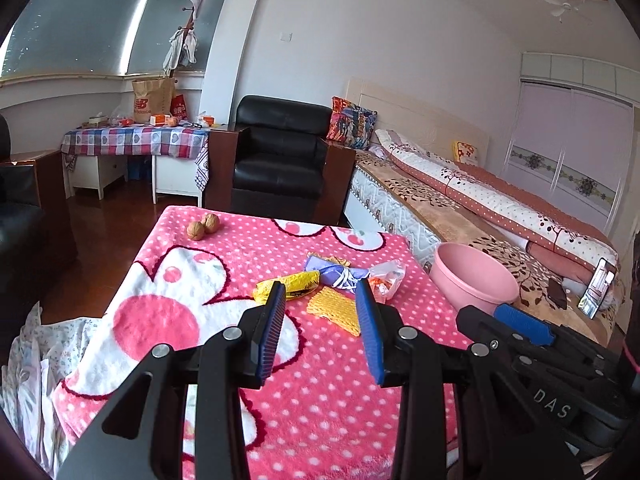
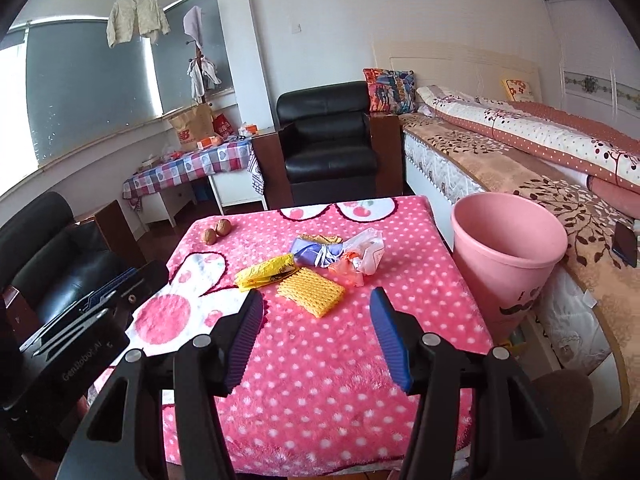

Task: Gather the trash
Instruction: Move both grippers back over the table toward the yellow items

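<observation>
The trash pile (image 1: 332,284) lies mid-frame on the pink blanket (image 1: 320,400), just ahead of my left gripper (image 1: 322,294), nearer than my right gripper (image 2: 316,300); both are spread and empty.

Just ahead of the open left tongs (image 1: 322,292) lie a crumpled yellow wrapper (image 1: 286,286), a yellow foam net (image 1: 335,309), a knotted purple bag (image 1: 334,274) and a clear plastic bag (image 1: 386,276), clustered together. A pink bin (image 2: 508,258) stands right of the right tongs (image 2: 318,300).
</observation>
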Action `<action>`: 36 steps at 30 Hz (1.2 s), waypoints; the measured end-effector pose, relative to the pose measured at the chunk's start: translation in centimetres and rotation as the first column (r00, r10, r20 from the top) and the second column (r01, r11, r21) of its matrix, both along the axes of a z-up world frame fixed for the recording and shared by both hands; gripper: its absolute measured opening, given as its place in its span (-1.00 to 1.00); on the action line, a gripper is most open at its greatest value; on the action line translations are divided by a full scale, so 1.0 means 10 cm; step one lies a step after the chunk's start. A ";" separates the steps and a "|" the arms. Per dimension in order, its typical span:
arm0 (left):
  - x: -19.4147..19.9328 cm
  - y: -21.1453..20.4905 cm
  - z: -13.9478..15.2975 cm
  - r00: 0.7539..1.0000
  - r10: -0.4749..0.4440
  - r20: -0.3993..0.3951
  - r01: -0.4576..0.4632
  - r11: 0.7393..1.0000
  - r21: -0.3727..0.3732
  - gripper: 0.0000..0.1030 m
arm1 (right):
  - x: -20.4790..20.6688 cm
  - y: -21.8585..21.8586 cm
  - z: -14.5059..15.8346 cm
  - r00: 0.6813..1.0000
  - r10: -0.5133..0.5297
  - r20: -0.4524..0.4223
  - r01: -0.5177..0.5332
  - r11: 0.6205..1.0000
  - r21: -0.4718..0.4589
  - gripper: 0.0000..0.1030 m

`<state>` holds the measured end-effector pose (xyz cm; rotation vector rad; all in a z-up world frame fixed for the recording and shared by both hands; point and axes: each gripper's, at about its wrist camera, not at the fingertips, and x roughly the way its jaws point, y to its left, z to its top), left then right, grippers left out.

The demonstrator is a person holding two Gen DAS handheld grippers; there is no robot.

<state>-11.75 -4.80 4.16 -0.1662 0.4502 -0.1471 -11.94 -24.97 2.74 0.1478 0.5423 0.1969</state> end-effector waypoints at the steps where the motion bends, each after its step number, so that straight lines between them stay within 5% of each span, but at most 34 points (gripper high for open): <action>1: -0.03 -0.01 0.01 1.000 -0.003 0.003 0.003 1.000 0.007 -0.31 | -0.03 -0.01 0.01 1.000 0.000 0.006 0.000 1.000 0.006 0.07; 16: 0.18 -0.02 -0.16 0.997 -0.054 -0.050 0.052 0.997 -0.049 -0.27 | 0.08 0.10 -0.09 0.995 0.099 0.014 -0.099 0.995 0.019 0.07; 21: 0.39 0.06 -0.26 0.993 -0.079 -0.082 0.071 0.993 -0.094 -0.27 | 0.34 0.14 -0.20 0.989 0.143 -0.031 -0.142 0.990 0.024 0.07; 30: 0.98 0.49 -0.20 0.993 0.000 -0.118 -0.008 0.998 -0.062 -0.27 | 0.99 -0.02 -0.31 0.989 0.133 -0.060 -0.132 0.991 0.014 0.07; 36: 1.40 0.53 -0.33 0.976 -0.101 -0.195 0.093 0.994 -0.049 -0.27 | 1.25 -0.01 -0.48 0.983 0.159 -0.092 -0.161 0.987 -0.009 0.07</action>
